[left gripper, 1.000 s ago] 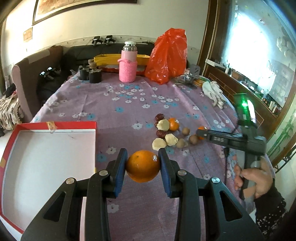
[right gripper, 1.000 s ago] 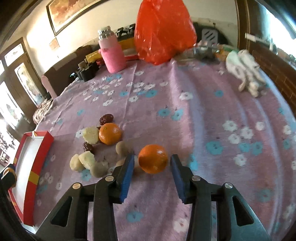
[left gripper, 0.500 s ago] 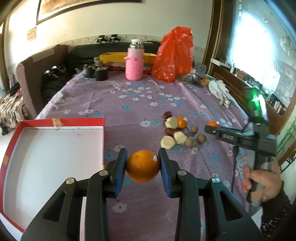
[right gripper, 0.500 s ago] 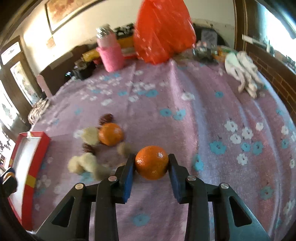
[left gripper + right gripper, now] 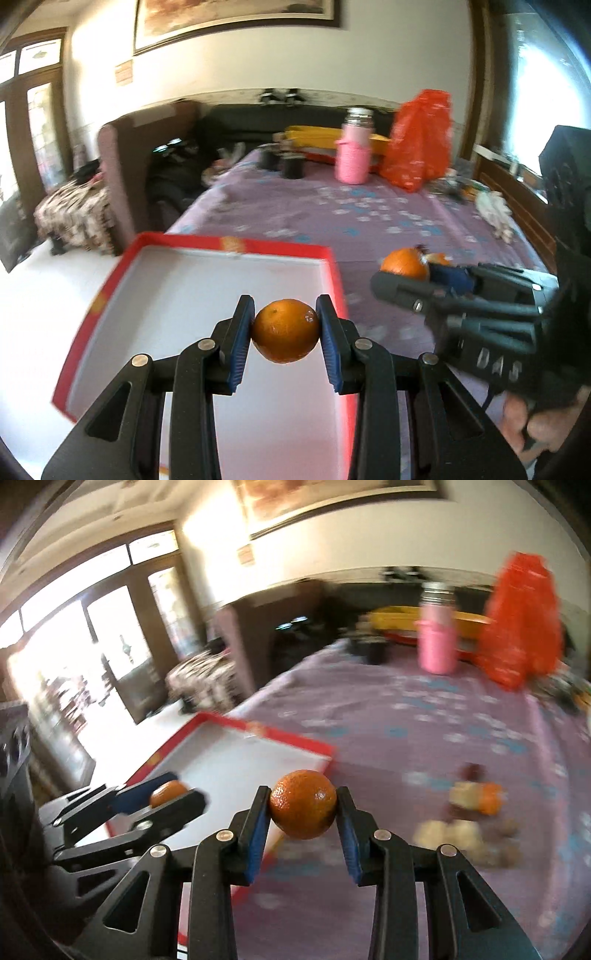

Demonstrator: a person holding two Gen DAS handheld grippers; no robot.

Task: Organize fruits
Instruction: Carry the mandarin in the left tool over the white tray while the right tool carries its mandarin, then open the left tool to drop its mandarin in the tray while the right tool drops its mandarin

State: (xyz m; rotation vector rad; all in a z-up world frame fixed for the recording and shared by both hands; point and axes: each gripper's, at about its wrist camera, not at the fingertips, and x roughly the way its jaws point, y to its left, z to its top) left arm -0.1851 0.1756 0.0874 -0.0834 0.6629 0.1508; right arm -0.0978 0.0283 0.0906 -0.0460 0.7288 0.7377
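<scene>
My left gripper [image 5: 285, 329] is shut on an orange [image 5: 285, 330] and holds it above the white inside of the red-rimmed box [image 5: 334, 273]. It also shows in the right wrist view [image 5: 168, 794] over the box [image 5: 295, 740]. My right gripper [image 5: 303, 805] is shut on a second orange [image 5: 303, 804] near the box's right rim; it shows in the left wrist view [image 5: 404, 263], just right of the box. A blurred pile of fruit [image 5: 469, 812] with another orange [image 5: 491, 799] lies on the purple tablecloth to the right.
A pink flask [image 5: 354, 155], a red plastic bag [image 5: 419, 144], yellow trays [image 5: 317, 133] and dark cups [image 5: 291, 164] stand at the table's far end. White gloves [image 5: 493, 212] lie at the right edge. A chair [image 5: 122, 177] and sofa are at the left.
Both grippers have swung left with their oranges. The left one now holds its orange over the box; the right one has lifted its orange off the cloth and come up to the box's right rim.
</scene>
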